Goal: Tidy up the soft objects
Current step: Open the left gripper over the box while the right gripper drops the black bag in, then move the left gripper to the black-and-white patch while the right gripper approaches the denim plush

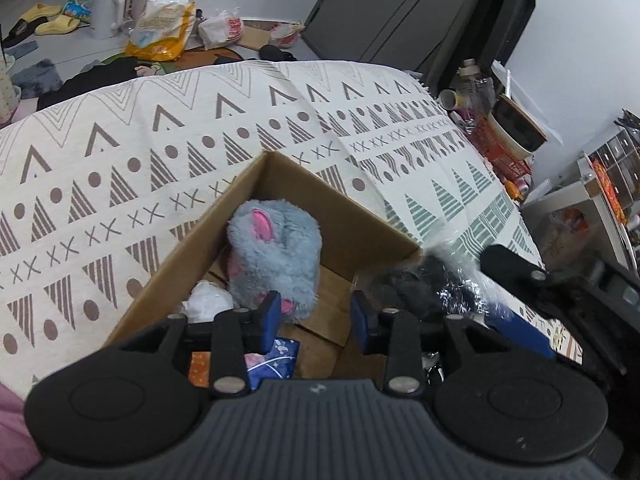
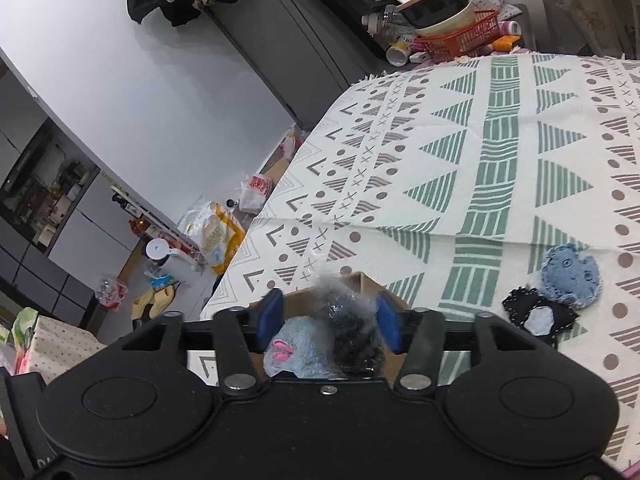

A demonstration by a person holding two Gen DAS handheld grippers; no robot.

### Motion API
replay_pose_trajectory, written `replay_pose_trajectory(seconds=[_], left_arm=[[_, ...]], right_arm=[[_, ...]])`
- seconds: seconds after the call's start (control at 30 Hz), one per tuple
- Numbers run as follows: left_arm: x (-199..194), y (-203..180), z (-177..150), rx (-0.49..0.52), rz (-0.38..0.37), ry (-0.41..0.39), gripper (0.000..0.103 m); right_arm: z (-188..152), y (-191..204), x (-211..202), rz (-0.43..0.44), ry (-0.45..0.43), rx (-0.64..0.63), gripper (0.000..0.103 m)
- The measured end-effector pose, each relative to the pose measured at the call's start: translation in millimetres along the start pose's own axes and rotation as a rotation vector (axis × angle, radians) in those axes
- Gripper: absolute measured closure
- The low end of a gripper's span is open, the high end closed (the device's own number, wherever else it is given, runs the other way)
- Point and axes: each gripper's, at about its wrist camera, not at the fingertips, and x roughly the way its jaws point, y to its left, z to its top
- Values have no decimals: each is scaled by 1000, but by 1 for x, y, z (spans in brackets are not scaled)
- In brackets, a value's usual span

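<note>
Left wrist view shows the left tongs (image 1: 315,322) released, with nothing between them, above a cardboard box (image 1: 352,216) on the patterned cloth (image 1: 120,168). A blue plush toy (image 1: 276,256) lies inside the box. At the box's right edge sits a dark fluffy thing in clear plastic (image 1: 432,284). Right wrist view shows the right tongs (image 2: 329,322) spread around this wrapped thing; I cannot tell if they press it. Two fabric patches (image 2: 556,292) lie on the cloth, well apart from the box.

The right gripper (image 2: 329,320), jaws apart, hangs over a cardboard box (image 2: 362,282) holding a blue plush toy (image 2: 298,350) and what may be a plastic-wrapped dark item (image 2: 352,336).
</note>
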Motion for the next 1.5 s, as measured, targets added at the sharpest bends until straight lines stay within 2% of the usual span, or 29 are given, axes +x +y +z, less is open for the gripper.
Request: replay_pose_trajectory(seconds=[0.03,0.1,0.23,0.5,0.73,0.9,1.0,1.13,1.4,1.5], left_arm=[[0,0,0,-9,0,2,54],[-3,-3,0,-16,-3,-5,47],[-8,-15,-5,22,0,-32,32],[-11,-34,-15,75,7,-32,29],[-13,-60,-28,158,26,-46,27],[-13,-79,-36,204,25,-47,25],[-13,-89,-43,238,35,-76,21],[-11,-104,-54,331,57,-123,17],[0,-121,-69,385,17,-112,14],[6,-126,-73,403,9,-111,8]], right_arm=[[0,-2,-2,-2,-4,0,45],[2,-8,-9,-9,-9,10,45],[4,-22,-22,-31,-25,9,41],[4,-55,-46,-106,-39,2,32],[4,-80,-64,-133,-38,-17,17],[11,-98,-79,-153,-43,-30,10],[17,-109,-85,-155,-42,-38,6],[19,-122,-88,-140,-35,-57,1],[11,-155,-78,-132,-14,22,0],[10,-164,-77,-120,-15,63,0]])
